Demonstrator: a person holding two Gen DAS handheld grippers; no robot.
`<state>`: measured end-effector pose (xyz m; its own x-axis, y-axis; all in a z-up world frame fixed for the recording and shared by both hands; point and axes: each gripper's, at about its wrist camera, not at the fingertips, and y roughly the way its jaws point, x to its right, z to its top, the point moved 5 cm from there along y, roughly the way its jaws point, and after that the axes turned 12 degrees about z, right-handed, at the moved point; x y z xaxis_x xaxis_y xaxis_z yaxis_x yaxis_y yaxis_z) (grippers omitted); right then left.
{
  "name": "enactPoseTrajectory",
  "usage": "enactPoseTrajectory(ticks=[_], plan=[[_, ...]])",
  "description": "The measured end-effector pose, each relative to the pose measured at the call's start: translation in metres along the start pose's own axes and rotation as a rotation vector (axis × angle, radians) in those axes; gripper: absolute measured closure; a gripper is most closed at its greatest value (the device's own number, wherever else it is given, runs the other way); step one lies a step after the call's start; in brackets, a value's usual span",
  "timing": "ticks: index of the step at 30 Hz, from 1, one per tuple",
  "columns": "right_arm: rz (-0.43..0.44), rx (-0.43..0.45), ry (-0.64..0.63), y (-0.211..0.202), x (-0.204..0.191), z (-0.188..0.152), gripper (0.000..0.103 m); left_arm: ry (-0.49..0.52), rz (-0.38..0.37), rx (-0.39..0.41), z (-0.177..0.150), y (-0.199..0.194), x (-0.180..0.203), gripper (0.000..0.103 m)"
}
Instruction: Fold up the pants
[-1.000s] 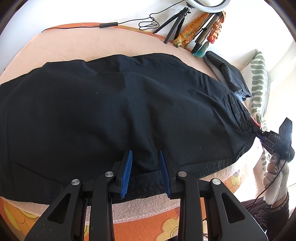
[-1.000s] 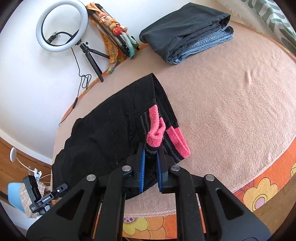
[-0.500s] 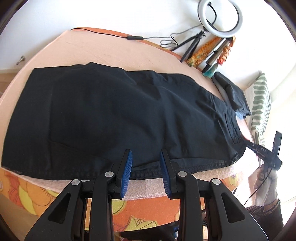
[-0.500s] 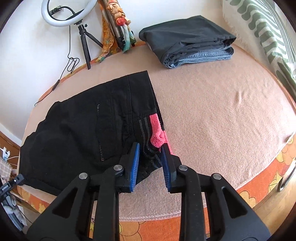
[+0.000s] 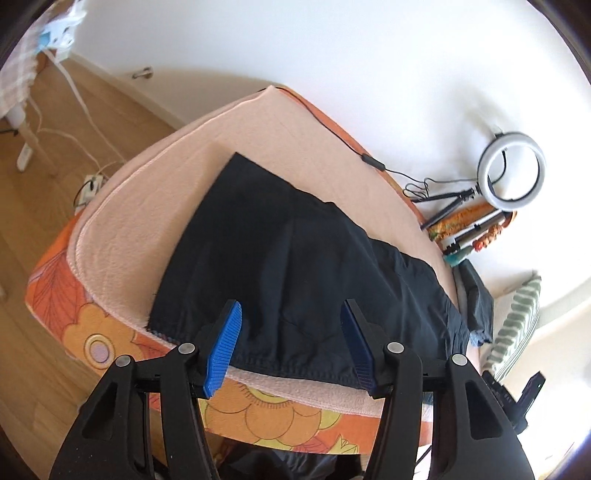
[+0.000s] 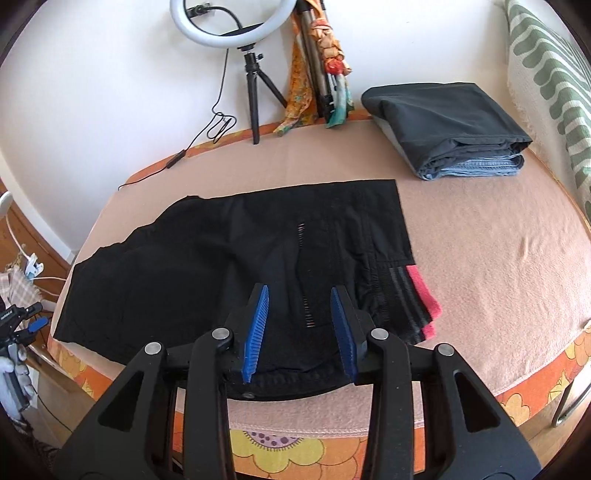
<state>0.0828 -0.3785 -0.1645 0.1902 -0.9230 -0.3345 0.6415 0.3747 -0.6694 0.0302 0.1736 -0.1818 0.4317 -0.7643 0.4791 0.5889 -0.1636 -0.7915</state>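
Observation:
Black pants (image 5: 295, 266) lie flat, folded lengthwise, on a pink blanket (image 5: 155, 192) over the bed. In the right wrist view the pants (image 6: 207, 258) show a waistband with grey stripes and a pink edge (image 6: 421, 295) at the right end. My left gripper (image 5: 291, 343) is open and empty, above the pants' near hem edge at the leg end. My right gripper (image 6: 301, 330) is open and empty, above the near edge by the waist. The left gripper also shows at the far left of the right wrist view (image 6: 22, 325).
A stack of folded dark and denim clothes (image 6: 450, 129) sits at the back right. A ring light on a tripod (image 6: 236, 29) and bundled sticks (image 6: 321, 81) stand by the wall. A green-striped pillow (image 6: 546, 74) is at the right. The bed edge (image 5: 277, 421) is close below.
My right gripper let go of the pink waistband and opened wide. My left gripper opened wider and pulled back toward the leg end. The pants now lie flat.

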Motion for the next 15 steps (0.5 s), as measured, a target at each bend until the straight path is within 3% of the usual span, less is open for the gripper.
enactPoseTrajectory(ticks=[5, 10, 15], plan=[[0.030, -0.029, -0.077, 0.016, -0.036, -0.003, 0.060, -0.156, -0.021, -0.082, -0.010, 0.011, -0.034, 0.048], [0.097, -0.095, -0.126, 0.038, -0.069, -0.015, 0.057, -0.198, -0.027, -0.101, -0.019, 0.009, -0.042, 0.048], [0.167, -0.171, -0.221, 0.060, -0.110, -0.033, 0.057, -0.175, -0.023, -0.096, -0.021, 0.005, -0.045, 0.048]])
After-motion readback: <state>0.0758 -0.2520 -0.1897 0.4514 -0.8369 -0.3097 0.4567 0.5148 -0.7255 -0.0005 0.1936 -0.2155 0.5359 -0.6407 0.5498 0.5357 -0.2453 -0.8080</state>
